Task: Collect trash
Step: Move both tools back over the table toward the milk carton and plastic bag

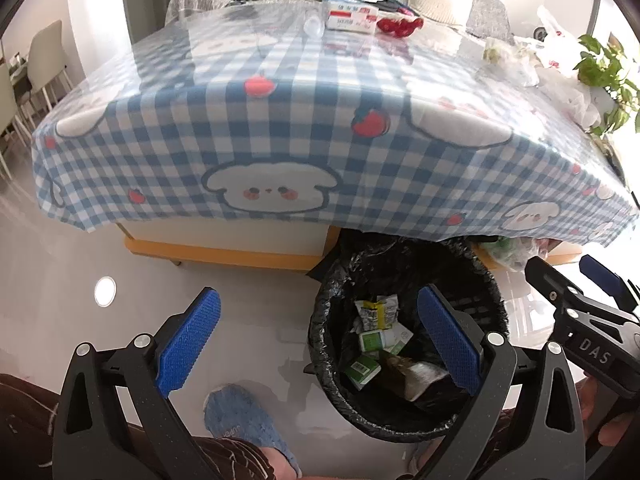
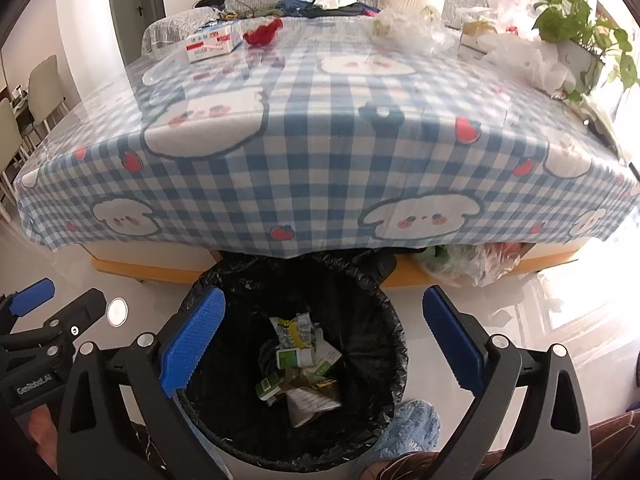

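Observation:
A round bin with a black liner stands on the floor at the table's near edge; it also shows in the left wrist view. Inside lie crumpled wrappers and small green-and-white cartons. My right gripper hangs open right over the bin's mouth, with nothing between its blue pads. My left gripper is open and empty too, over the bin's left rim and the floor. Each gripper shows at the edge of the other's view: the right gripper, the left gripper.
On the blue checked tablecloth lie a red-and-white box, a red item, clear plastic wrapping, white bags and a potted plant. Plastic bags sit under the table. A blue slipper is beside the bin.

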`<state>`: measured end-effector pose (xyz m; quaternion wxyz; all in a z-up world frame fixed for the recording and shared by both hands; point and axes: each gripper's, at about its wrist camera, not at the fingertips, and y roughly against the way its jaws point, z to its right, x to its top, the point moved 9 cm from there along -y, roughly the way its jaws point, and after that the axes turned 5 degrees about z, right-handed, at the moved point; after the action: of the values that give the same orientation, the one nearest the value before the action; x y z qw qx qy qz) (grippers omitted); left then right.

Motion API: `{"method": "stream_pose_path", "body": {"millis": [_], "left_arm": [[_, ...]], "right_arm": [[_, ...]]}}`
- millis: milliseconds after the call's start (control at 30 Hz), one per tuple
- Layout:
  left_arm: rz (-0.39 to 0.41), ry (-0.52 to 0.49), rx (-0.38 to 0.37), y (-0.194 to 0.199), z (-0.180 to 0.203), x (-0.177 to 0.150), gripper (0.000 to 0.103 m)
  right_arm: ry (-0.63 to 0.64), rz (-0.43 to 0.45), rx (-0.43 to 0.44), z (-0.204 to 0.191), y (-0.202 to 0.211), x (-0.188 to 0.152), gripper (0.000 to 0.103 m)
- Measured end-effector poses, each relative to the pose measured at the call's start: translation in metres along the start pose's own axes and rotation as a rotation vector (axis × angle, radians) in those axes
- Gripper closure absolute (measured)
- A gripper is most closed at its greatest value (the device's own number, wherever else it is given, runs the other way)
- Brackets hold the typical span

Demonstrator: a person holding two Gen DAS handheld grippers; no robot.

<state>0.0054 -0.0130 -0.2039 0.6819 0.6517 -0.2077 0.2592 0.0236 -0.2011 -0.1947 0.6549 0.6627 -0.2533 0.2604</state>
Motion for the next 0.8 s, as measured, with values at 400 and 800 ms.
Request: {"method": "stream_pose_path", "body": {"millis": [400, 800], "left_arm": [[0.029, -0.014, -0.023, 0.025, 0.01, 0.018, 0.006], [0.066, -0.031, -0.044, 0.047, 0.02, 0.046, 0.006]], "right_arm": [[-0.007, 0.059, -0.051, 0.016, 0.023, 0.024, 0.008], [-0.019, 0.13, -0.024, 0.023, 0.055, 0.057, 0.008]]}}
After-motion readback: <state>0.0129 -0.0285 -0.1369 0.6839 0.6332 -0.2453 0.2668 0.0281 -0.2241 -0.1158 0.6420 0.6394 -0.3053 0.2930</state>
